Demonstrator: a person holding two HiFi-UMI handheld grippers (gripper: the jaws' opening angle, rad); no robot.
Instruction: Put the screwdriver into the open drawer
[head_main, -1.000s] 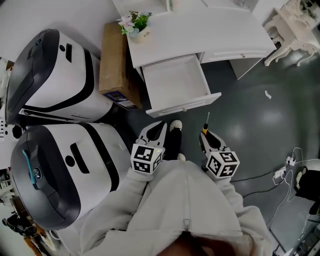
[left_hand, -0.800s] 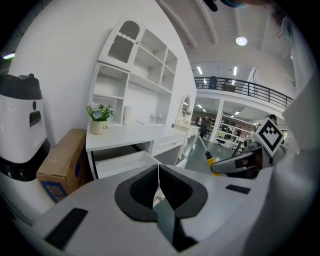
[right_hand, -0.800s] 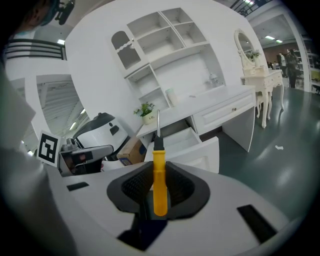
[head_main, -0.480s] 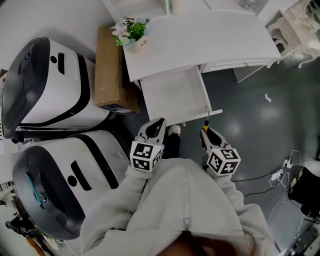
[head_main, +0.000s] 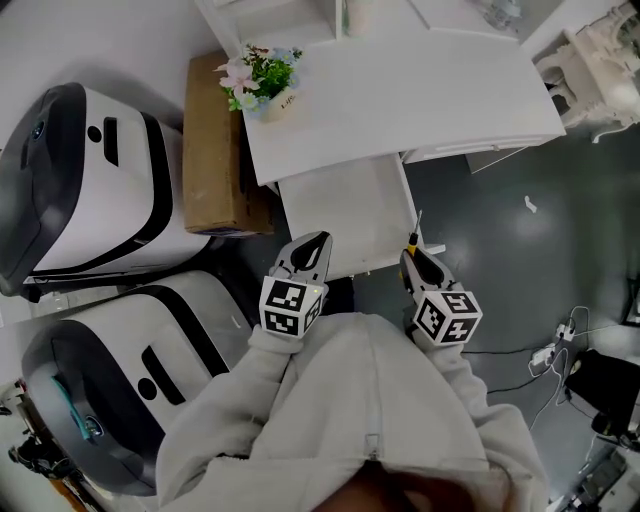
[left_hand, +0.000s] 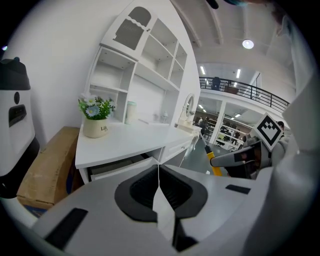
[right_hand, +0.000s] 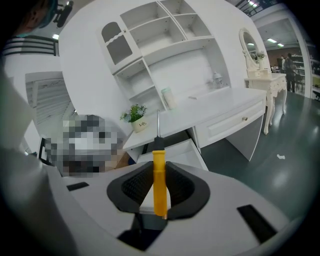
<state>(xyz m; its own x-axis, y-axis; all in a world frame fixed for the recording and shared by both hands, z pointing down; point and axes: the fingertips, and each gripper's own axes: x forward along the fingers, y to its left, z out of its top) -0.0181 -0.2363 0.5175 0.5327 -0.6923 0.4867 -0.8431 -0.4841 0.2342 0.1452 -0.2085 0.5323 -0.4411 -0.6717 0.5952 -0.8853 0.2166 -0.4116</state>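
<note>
Machines in white and black stand to the left, one (head_main: 80, 170) further off and one (head_main: 130, 390) close by the person's left sleeve, with a cardboard box (head_main: 210, 145) wedged between them and the white desk. On the tabletop (head_main: 420, 90) sits a potted plant (head_main: 262, 85); the writing on its pot is too small to read. Below the tabletop the drawer (head_main: 340, 215) is pulled out over the grey floor (head_main: 520, 260), and nothing lies between it and the grippers. Cables (head_main: 560, 350) trail on the floor to the right. Both grippers are held out side by side in front of the chest, angled downward toward the drawer. The left gripper (head_main: 312, 243) has its jaws together with nothing between them, its tip at the drawer's front edge. The right gripper (head_main: 412, 258) has its jaws clamped on the yellow handle of the screwdriver (right_hand: 159, 182), whose thin shaft points ahead beside the drawer's right front corner. Black-and-white square markers cover each gripper's cube.
</note>
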